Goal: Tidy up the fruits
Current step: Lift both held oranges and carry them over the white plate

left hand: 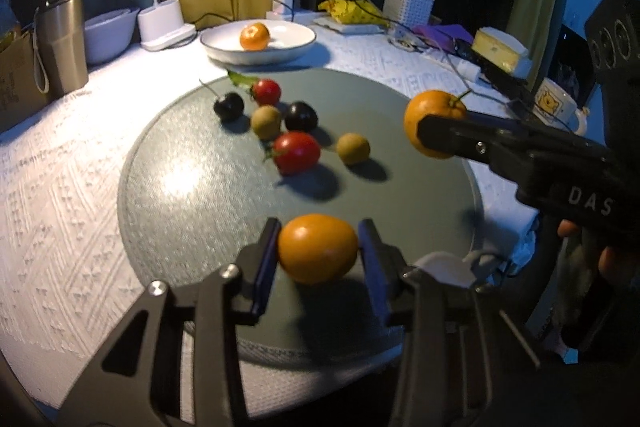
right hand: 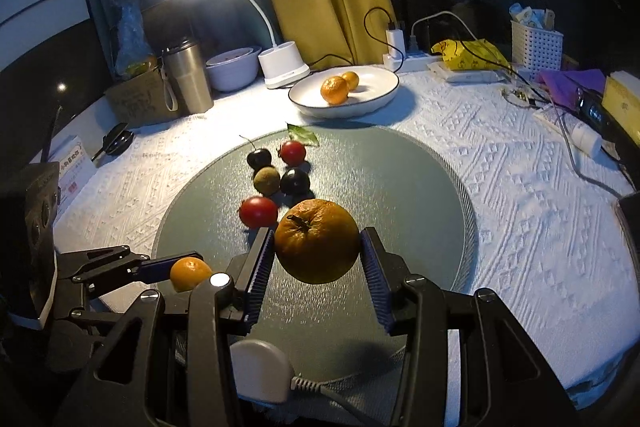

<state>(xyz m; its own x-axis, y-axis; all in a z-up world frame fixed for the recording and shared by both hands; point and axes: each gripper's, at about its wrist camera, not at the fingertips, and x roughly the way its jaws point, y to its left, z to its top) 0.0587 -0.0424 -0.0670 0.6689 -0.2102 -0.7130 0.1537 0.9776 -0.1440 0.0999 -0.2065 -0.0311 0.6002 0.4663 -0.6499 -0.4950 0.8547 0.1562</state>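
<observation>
Four oranges (right hand: 317, 241) — two red tomatoes (right hand: 259, 211), two dark cherries (right hand: 295, 181), two kiwi berries (left hand: 353, 148).

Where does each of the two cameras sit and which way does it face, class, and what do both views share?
Left wrist: on the left gripper, looking down across the round grey mat; its fingers flank a small orange; a hand shows at right.
Right wrist: on the right gripper, facing the white bowl; clamps a stemmed orange.
Shared: mat, bowl, lamp base, both oranges.
</observation>
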